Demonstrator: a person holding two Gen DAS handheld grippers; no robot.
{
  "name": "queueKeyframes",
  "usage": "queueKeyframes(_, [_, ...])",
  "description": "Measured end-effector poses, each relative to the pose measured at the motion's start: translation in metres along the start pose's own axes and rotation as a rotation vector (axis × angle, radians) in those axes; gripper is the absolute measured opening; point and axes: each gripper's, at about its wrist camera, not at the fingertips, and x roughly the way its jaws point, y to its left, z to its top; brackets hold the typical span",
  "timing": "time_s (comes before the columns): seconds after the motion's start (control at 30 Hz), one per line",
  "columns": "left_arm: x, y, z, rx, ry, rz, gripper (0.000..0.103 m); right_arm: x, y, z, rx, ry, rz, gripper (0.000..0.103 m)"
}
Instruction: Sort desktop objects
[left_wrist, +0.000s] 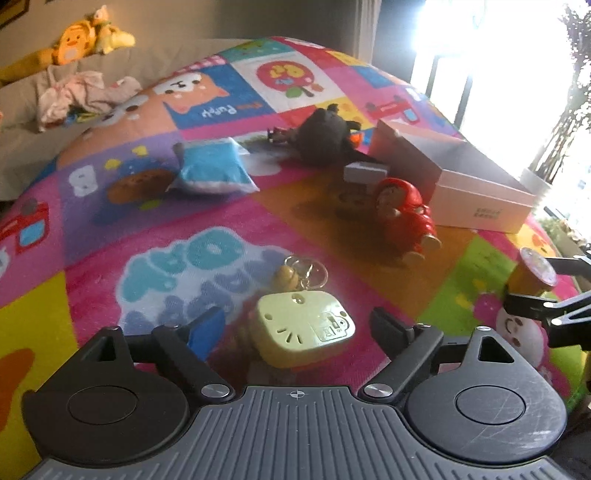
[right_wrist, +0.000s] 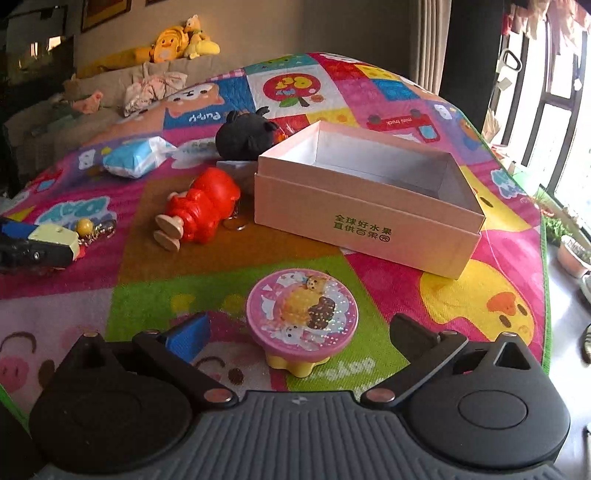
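left tongs (left_wrist: 295, 328) wide, astride yellow box (left_wrist: 304, 328) | right tongs (right_wrist: 299, 332) wide | red doll (right_wrist: 201, 206) lying flat

A patchwork cartoon play mat (right_wrist: 229, 254) in pink, green and orange; pale pink cardboard box (right_wrist: 354, 218) with green lettering; glossy red figurine (right_wrist: 207, 206); pale yellow-green plastic case (left_wrist: 303, 325).

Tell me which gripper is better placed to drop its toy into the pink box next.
Right, probably. The right gripper stands open around the pink-topped toy, with the open pink box just ahead of it. The left gripper is open around the pale green toy, with the red figure between it and the box.
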Motion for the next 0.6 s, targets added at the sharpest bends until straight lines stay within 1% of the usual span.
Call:
queueKeyframes(0.1, [0.003,-0.003,0.0,-0.009,-0.003,0.031,0.081,0.0,-0.002,0.001,0.014,-0.005,-0.01,0.103])
queueKeyframes(0.13, [0.002,-0.003,0.0,-0.007,-0.006,0.04,0.072,-0.001,-0.002,0.001,0.018,-0.011,-0.015,0.103])
queueKeyframes(0.17, [0.002,-0.003,0.0,-0.002,-0.009,0.051,0.067,-0.001,-0.003,0.002,0.02,-0.017,-0.018,0.103])
queueKeyframes(0.23, [0.0,-0.003,-0.001,0.006,-0.011,0.062,0.064,-0.002,-0.003,0.003,0.018,-0.025,-0.026,0.1])
queueKeyframes(0.3, [-0.002,-0.005,-0.001,0.022,-0.006,0.064,0.063,-0.001,-0.003,0.004,0.009,-0.017,-0.031,0.081])
queueKeyframes(0.33, [-0.004,-0.007,-0.002,0.033,-0.004,0.059,0.063,0.0,-0.003,0.005,0.008,-0.011,-0.03,0.075])
queueKeyframes(0.37, [-0.006,-0.009,-0.002,0.041,-0.006,0.053,0.063,0.0,-0.004,0.006,0.009,-0.004,-0.022,0.061])
queueKeyframes(0.4, [-0.01,-0.012,-0.001,0.054,-0.014,0.044,0.063,-0.001,-0.005,0.007,0.012,0.003,-0.016,0.056])
queueKeyframes(0.47, [-0.019,-0.019,0.007,0.076,-0.044,0.018,0.063,-0.007,-0.01,0.01,0.022,-0.008,0.0,0.056])
queueKeyframes(0.53, [-0.029,-0.031,0.026,0.105,-0.095,-0.03,0.063,-0.02,-0.021,0.019,0.037,-0.038,0.022,0.056])
queueKeyframes(0.57, [-0.033,-0.038,0.038,0.129,-0.128,-0.056,0.063,-0.028,-0.027,0.025,0.044,-0.062,0.025,0.055])
queueKeyframes(0.6, [-0.037,-0.049,0.055,0.165,-0.174,-0.087,0.063,-0.041,-0.037,0.034,0.058,-0.105,0.019,0.055])
